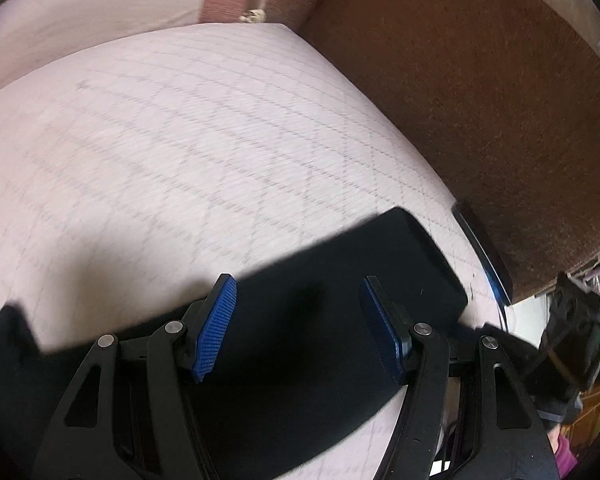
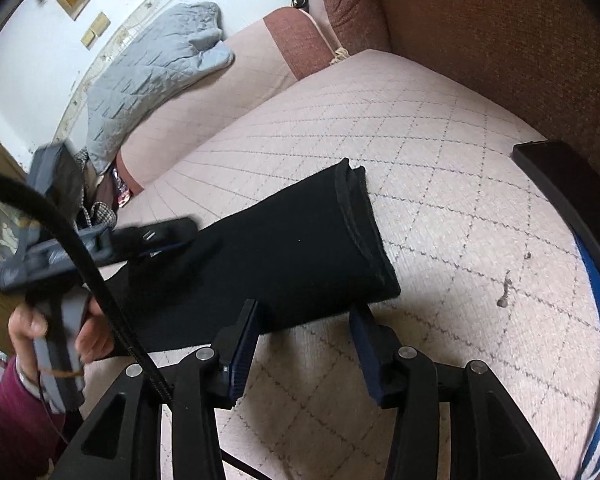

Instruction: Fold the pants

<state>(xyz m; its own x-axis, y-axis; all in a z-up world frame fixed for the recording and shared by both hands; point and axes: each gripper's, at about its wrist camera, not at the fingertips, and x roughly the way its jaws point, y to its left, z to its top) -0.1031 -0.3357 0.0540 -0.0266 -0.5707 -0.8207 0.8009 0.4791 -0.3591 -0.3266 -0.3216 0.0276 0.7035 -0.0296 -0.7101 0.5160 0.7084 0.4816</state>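
We see the black pants (image 2: 300,240) lying folded into a long flat band on the quilted cushion (image 2: 440,220), running from the lower left of the right wrist view up to a hemmed end near the middle of the frame. The cushion cover is pale pink with thin grey stitching in a diamond pattern, and a few small dark specks mark it at the right of that view. Behind it a brown, coarsely woven backrest (image 2: 520,40) fills the upper right corner. A crumpled grey quilted cloth (image 2: 152,84) lies on the neighbouring seat at the upper left. A slim black flat thing (image 2: 572,184) with a blue edge lies along the right rim of the cushion; we cannot tell what it is.

In the right wrist view the right gripper (image 2: 304,348) hangs just below the pants' lower edge, its ribbed blue pads apart with only cushion between them. At the left of that frame a hand (image 2: 56,332) in a maroon sleeve (image 2: 12,428) grips the grey handle of the left gripper (image 2: 156,236), and a black cable (image 2: 80,256) crosses in front of it.

In the left wrist view, which is blurred, the left gripper (image 1: 296,328) has its blue pads well apart above the black cloth, gripping nothing.

We can read no writing anywhere.
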